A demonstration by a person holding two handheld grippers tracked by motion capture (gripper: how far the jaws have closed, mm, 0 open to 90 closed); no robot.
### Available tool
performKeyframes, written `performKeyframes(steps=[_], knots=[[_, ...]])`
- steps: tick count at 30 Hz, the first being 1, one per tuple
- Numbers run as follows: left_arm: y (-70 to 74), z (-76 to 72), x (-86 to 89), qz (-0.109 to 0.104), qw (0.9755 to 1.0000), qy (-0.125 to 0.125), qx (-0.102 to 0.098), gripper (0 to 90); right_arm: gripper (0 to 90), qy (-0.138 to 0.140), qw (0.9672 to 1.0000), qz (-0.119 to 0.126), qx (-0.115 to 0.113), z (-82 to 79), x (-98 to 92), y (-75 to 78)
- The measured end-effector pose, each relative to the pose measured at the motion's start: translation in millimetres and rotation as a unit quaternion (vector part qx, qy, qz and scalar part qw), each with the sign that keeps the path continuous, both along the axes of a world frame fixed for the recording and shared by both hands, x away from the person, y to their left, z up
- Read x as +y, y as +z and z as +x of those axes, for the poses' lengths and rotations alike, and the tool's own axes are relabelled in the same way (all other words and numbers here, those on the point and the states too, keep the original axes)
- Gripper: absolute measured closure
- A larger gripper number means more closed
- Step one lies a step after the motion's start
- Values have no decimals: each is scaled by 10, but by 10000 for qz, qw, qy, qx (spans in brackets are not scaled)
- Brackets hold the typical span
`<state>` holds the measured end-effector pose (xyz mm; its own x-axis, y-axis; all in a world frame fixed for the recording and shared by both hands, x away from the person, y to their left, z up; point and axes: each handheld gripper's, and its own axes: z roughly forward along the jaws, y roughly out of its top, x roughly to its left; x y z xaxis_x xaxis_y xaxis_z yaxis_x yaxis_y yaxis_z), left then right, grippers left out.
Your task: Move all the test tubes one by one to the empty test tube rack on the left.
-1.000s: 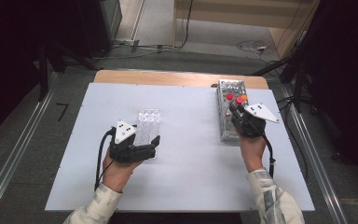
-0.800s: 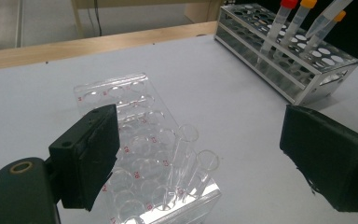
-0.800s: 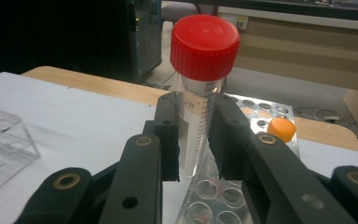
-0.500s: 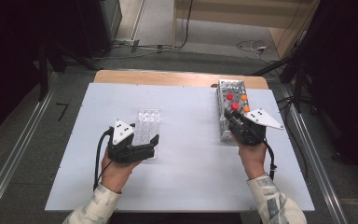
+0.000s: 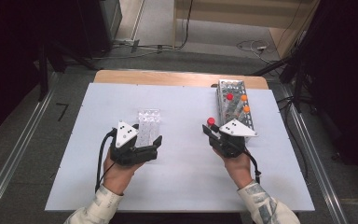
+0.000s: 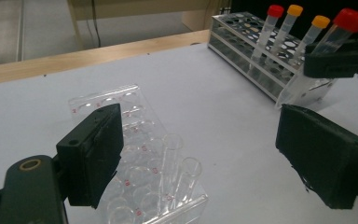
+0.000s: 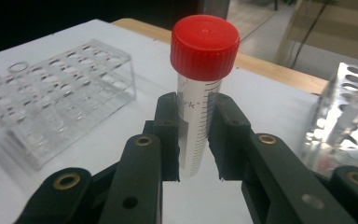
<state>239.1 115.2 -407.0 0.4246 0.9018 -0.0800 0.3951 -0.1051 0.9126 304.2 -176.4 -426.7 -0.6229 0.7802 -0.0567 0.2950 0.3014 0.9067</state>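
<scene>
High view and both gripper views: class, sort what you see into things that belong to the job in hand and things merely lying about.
In the job:
- red-capped tube, clamped in the right gripper
- metal rack with capped tubes
- clear rack, between the open jaws of the left gripper

Lying about:
- cables on the floor
- wooden board behind the white table

Red-capped tube (image 7: pixel 200 93), upright, off the table

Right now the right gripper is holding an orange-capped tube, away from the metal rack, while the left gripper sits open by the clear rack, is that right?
Not quite: the cap is red, not orange. The right gripper view shows the right gripper clamped on a red-capped tube. The rest holds: it is clear of the metal rack, and the left gripper sits open by the clear rack.
</scene>
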Motion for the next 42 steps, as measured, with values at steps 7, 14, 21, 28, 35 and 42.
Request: performKeyframes(steps=[7, 14, 21, 28, 35, 42], knots=[[-2, -29, -90, 24, 9999, -146, -3, 162, 717, 283, 9996, -54, 64, -91, 149, -50], [-23, -46, -162, 66, 9996, -264, 27, 176, 718, 566, 9980, -151, 230, -152, 293, -147], [-58, -83, -276, 88, 9987, -497, 35, 212, 717, 872, 9952, -200, 393, -237, 447, -226], [-81, -112, -363, 42, 9970, -770, 10, 352, 717, 1193, 9917, -236, 423, -358, 598, -252], [-120, -128, -431, 109, 9955, -942, 24, 485, 717, 1420, 9882, -333, 476, -428, 725, -294], [-148, -125, -442, 212, 9954, -934, 34, 619, 717, 1483, 9873, -323, 474, -445, 740, -289]])
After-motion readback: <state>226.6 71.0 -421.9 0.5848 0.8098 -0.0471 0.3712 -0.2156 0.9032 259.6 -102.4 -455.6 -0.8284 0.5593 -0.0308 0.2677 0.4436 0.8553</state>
